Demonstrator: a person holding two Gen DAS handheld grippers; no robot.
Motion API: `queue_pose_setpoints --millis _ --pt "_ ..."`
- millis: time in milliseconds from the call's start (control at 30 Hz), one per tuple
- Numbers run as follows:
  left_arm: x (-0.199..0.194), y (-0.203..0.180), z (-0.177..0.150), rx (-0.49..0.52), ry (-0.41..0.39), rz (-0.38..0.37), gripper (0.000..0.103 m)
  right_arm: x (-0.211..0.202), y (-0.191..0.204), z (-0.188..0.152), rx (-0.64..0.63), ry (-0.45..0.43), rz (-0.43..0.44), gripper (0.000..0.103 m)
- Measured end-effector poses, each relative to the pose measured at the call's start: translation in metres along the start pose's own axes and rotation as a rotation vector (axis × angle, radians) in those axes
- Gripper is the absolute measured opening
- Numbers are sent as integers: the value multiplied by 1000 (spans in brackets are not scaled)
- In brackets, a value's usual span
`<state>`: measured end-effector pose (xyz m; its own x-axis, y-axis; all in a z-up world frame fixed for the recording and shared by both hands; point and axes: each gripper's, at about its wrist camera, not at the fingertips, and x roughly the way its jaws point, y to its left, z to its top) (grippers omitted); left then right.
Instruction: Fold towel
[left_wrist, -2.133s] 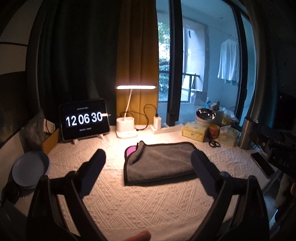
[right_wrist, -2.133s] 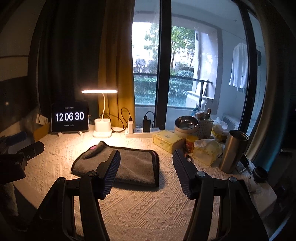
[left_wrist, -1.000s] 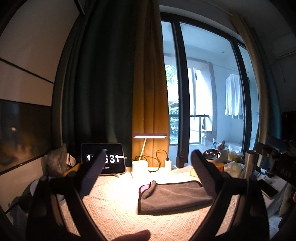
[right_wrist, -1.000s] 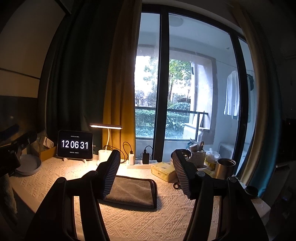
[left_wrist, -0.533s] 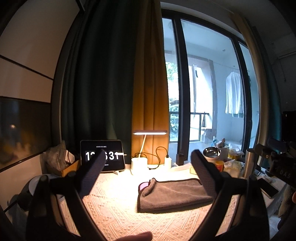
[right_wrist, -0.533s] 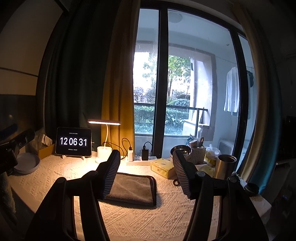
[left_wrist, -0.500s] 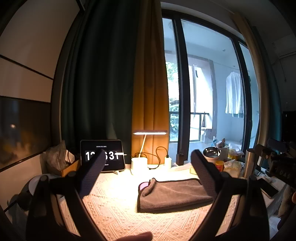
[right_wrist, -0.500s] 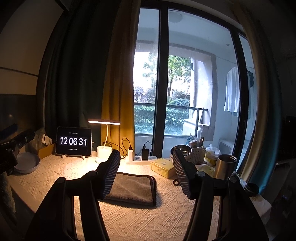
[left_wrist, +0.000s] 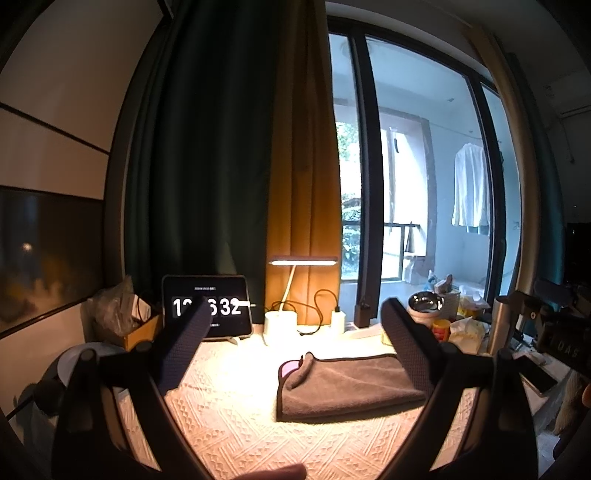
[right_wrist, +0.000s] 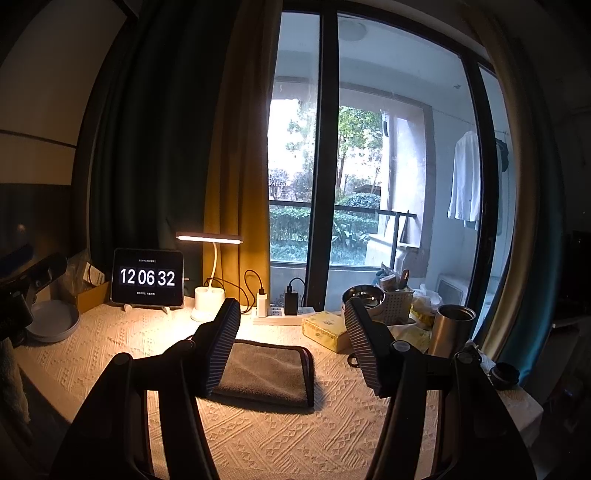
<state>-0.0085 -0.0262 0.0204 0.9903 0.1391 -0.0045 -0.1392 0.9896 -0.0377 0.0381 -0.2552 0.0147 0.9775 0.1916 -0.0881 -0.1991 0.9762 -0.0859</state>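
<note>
Lying folded: 1 towel (left_wrist: 347, 384), 2 gaping grippers.

Ahead of the gripper tips lies a towel (left_wrist: 351, 384) of matt grey plush cloth, on a tablecloth (right_wrist: 110, 354) of cream fabric with a raised woven pattern. Right of them stand a brushed metal tumbler (right_wrist: 450, 330) and a glossy steel bowl (right_wrist: 360, 293).

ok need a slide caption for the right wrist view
Open right gripper raised above a folded grey towel on a lamp-lit table, clock tablet behind.
</note>
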Motion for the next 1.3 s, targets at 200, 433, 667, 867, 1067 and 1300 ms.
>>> queue_pose_setpoints --millis 200,433,667,867,1067,1300 --pt "2 0 0 -1 4 0 94 2 -1 0 0 3 1 62" --pt "2 0 0 -2 7 -1 94 3 -1 1 2 5 0 62" --pt "3 0 -1 -4 9 -1 94 4 -2 1 1 7 1 62" --pt "4 0 -1 -5 12 -2 94 6 -2 1 1 8 0 62" --pt "4 0 -2 -5 13 -1 94 8 -2 2 -1 11 1 62" --pt "5 -2 -5 -9 24 0 94 9 0 1 0 15 5 62"
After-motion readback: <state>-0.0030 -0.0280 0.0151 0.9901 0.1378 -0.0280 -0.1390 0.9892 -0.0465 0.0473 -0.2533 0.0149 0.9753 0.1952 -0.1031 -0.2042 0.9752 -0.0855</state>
